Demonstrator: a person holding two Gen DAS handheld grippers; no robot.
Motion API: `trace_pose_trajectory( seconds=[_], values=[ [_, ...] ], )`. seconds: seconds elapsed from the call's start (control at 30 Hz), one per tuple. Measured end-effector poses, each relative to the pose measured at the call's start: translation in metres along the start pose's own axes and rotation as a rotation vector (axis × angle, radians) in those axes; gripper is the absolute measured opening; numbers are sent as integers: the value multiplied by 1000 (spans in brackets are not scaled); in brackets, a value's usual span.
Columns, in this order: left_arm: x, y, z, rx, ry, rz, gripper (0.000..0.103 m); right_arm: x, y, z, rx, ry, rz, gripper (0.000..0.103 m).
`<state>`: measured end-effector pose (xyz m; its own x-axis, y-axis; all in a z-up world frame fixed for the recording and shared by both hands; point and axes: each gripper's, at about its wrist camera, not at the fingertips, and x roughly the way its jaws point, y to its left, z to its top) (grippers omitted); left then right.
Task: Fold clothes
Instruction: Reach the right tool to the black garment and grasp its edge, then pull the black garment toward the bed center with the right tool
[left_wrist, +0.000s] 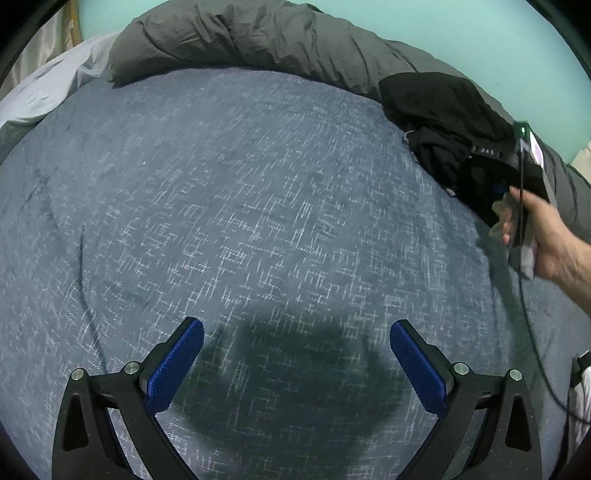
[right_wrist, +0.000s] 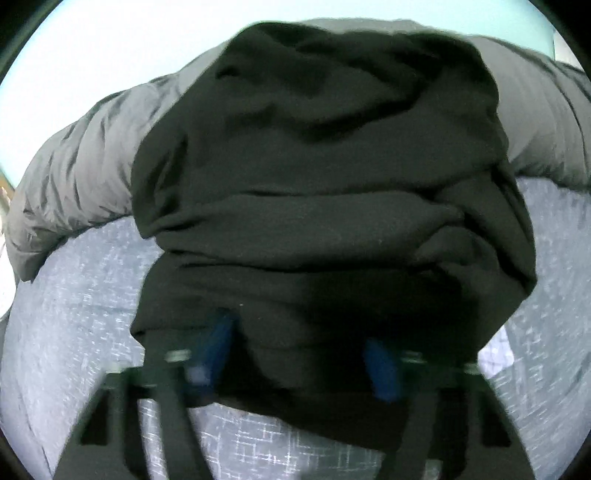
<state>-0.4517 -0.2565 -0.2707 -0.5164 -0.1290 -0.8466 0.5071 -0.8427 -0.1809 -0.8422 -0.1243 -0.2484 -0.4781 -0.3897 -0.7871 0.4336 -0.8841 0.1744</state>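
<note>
Left gripper (left_wrist: 296, 363): blue pads wide apart, empty, above blue-grey bedspread (left_wrist: 221, 203). Black garment (left_wrist: 454, 147): bunched at right, against grey duvet (left_wrist: 240, 40). Right hand (left_wrist: 543, 240): beside garment.
</note>
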Motion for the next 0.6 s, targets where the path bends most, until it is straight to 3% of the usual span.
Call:
trace_pose_trajectory(
  seconds=[0.13, 0.43, 0.6],
  values=[
    [-5, 7, -5, -16, 0, 0, 103, -23, 2, 1, -37, -39, 13, 23],
    [-37, 14, -12, -15, -36, 1, 103, -100, -6, -24, -93, -134, 156, 19],
    [-63, 18, -21, -21, -73, -4, 103, -148, 4, -59, -111, -164, 252, 18]
  ],
)
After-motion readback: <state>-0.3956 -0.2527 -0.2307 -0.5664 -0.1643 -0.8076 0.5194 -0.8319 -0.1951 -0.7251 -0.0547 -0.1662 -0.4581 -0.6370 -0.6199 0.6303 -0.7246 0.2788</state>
